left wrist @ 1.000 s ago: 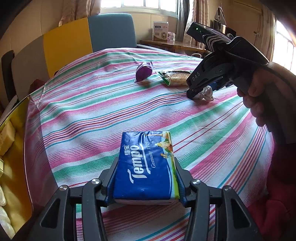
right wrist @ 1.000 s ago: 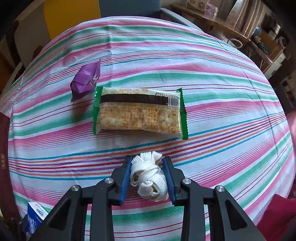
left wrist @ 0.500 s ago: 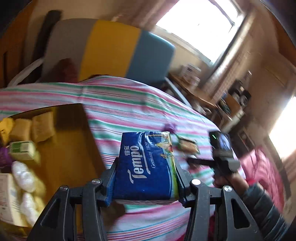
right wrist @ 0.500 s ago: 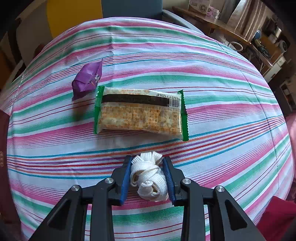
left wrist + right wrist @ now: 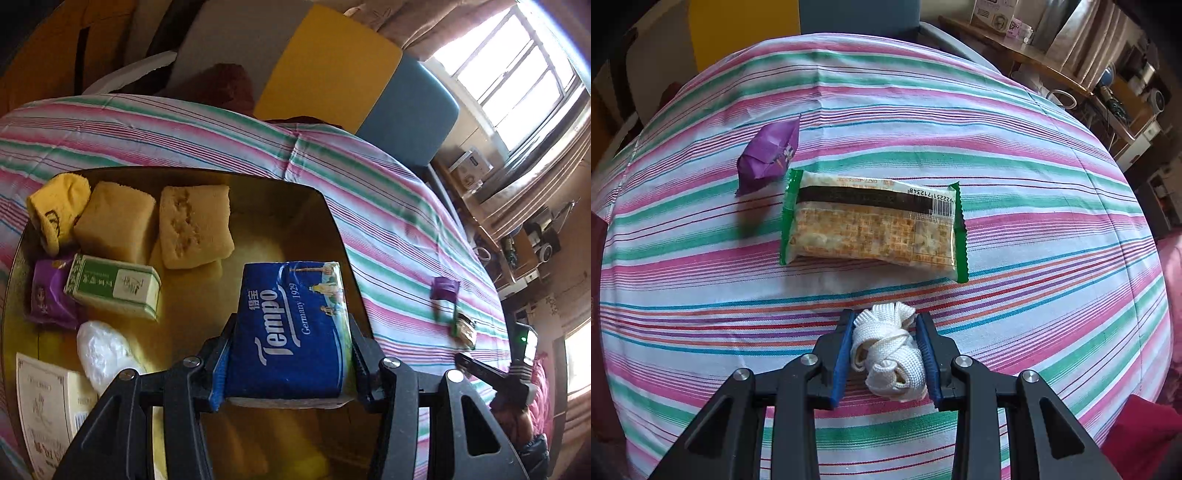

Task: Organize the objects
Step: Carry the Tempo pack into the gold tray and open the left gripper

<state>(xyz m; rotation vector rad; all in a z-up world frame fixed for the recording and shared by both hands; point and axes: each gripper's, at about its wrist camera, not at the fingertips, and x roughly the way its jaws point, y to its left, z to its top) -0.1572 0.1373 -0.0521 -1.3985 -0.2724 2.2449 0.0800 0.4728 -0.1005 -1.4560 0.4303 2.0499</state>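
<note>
Two tongs, both loaded. Left tongs (image 5: pixel 291 354) clamped on blue tissue pack (image 5: pixel 290 325), pads vs both long sides, hanging over yellow tray (image 5: pixel 317 218) w/ sponges, green box (image 5: pixel 114 291), purple sachet. Right tongs (image 5: pixel 886 354) pinched narrow on white strap bundle (image 5: pixel 888 354), above striped worktop (image 5: pixel 1034 295); cracker pack (image 5: pixel 871 229) just beyond tips, purple packet (image 5: pixel 770 155) far-left of it.
</note>
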